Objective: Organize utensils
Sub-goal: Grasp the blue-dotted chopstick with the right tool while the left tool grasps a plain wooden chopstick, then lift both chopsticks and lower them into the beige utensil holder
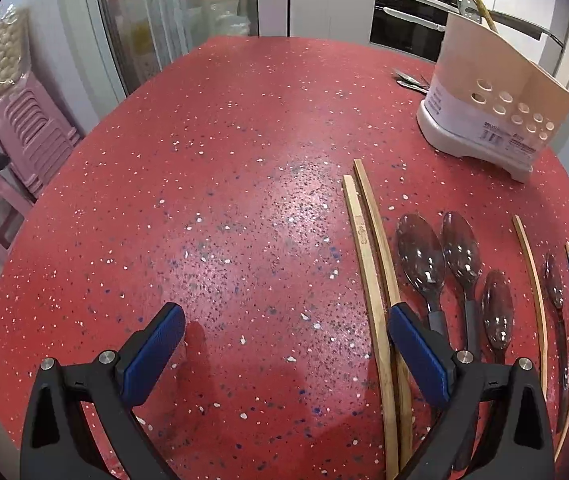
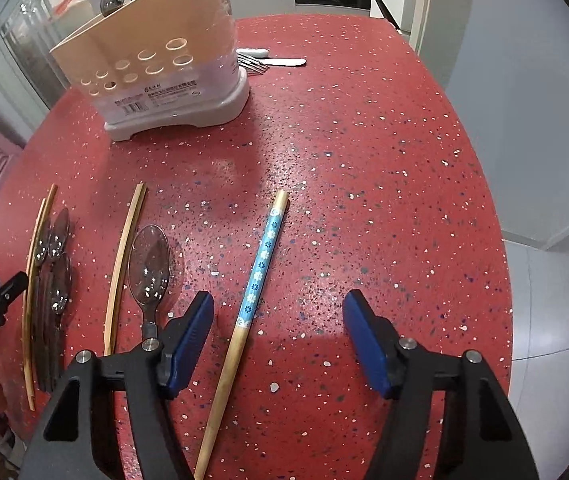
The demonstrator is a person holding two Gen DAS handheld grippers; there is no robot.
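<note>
Blue-patterned chopstick [image 2: 260, 264] between parted right hand-held gripper [image 2: 278, 340] pads, seemingly untouched.

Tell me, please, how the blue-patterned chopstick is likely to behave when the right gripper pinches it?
The chopstick looks thin, straight and wooden, so probably stiff and light. Its round shaft lies flat on the smooth table, so it may roll or slip sideways. It lies between the open right gripper's fingers, off centre, so it could pivot.
</note>
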